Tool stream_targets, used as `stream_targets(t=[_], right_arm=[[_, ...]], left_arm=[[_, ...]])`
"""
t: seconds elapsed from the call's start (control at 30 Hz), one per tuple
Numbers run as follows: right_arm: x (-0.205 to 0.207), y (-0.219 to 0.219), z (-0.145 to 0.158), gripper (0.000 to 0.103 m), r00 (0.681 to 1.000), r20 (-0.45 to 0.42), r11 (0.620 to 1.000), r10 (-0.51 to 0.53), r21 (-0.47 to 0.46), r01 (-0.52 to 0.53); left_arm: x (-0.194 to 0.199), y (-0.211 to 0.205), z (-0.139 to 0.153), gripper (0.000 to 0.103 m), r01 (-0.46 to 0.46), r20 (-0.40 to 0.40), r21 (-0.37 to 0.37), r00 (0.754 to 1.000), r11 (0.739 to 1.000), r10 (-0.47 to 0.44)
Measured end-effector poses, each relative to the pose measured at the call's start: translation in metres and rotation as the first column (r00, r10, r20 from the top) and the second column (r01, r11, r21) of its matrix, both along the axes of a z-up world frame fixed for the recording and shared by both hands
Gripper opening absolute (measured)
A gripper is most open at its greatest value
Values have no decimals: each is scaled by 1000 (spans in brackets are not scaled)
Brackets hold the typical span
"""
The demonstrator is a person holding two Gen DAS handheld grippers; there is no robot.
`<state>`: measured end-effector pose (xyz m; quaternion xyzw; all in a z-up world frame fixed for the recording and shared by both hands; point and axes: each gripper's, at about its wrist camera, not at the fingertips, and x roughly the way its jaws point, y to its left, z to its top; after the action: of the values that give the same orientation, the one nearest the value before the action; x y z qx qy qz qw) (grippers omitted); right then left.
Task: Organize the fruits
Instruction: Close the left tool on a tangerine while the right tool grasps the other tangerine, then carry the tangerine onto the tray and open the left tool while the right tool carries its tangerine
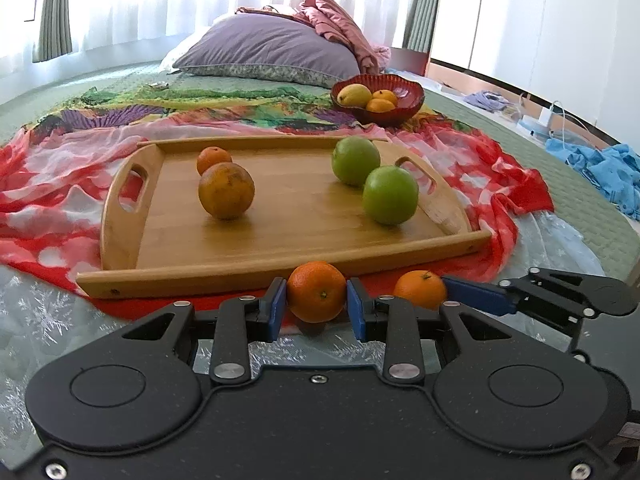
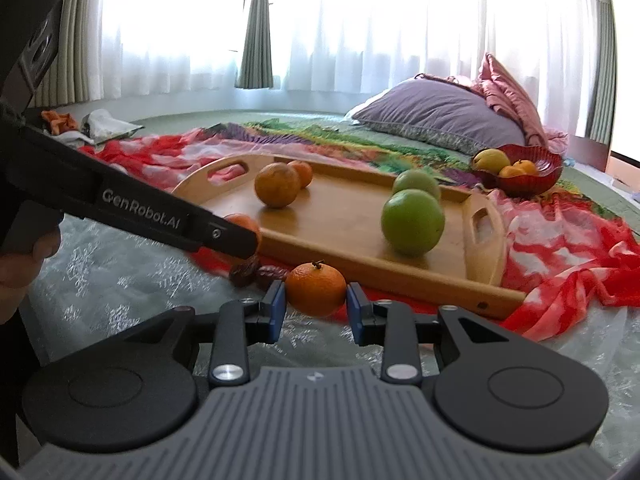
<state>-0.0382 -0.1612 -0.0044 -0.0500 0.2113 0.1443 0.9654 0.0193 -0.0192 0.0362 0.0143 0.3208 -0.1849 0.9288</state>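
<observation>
My left gripper (image 1: 316, 300) is shut on a tangerine (image 1: 316, 290) that rests on the red cloth just in front of the wooden tray (image 1: 280, 268). Right beside it my right gripper (image 2: 316, 304) is shut on a second tangerine (image 2: 316, 288); in the left wrist view that fruit (image 1: 420, 290) touches a blue finger (image 1: 476, 300). The tray (image 2: 400, 268) carries a large orange (image 1: 226, 190), a smaller one (image 1: 214, 158) and two green apples (image 1: 390, 194) (image 1: 356, 160). A red bowl (image 1: 408, 98) behind it holds a yellow fruit and two tangerines.
Everything lies on a bed with a red patterned cloth (image 1: 48, 216). Two brown dates (image 2: 256, 274) sit by the tray's near-left corner. A purple pillow (image 1: 272, 46) and pink blanket are at the head. Blue clothes (image 1: 600, 168) lie at the right edge.
</observation>
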Motion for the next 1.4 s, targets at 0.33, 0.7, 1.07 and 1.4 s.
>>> stream_targets(t=[0.33,0.7,1.07,1.4], right_arm=[[12,-11,19,38,996,59,998,-66,15,65],[61,-32,54,38,982,89,985,-166,53,162],[151,-76,88,37,966,-70,957,-247,139,255],[235,-94,71,37,910,-318,930,-266,162,329]], left_arm=[[24,12,24,31,-54,68,0,996,999,53],[89,27,55,31,-110,106,-15,988,994,111],[195,36,59,31,-152,-29,-26,988,988,152],[265,43,26,31,-230,-152,33,961,973,232]])
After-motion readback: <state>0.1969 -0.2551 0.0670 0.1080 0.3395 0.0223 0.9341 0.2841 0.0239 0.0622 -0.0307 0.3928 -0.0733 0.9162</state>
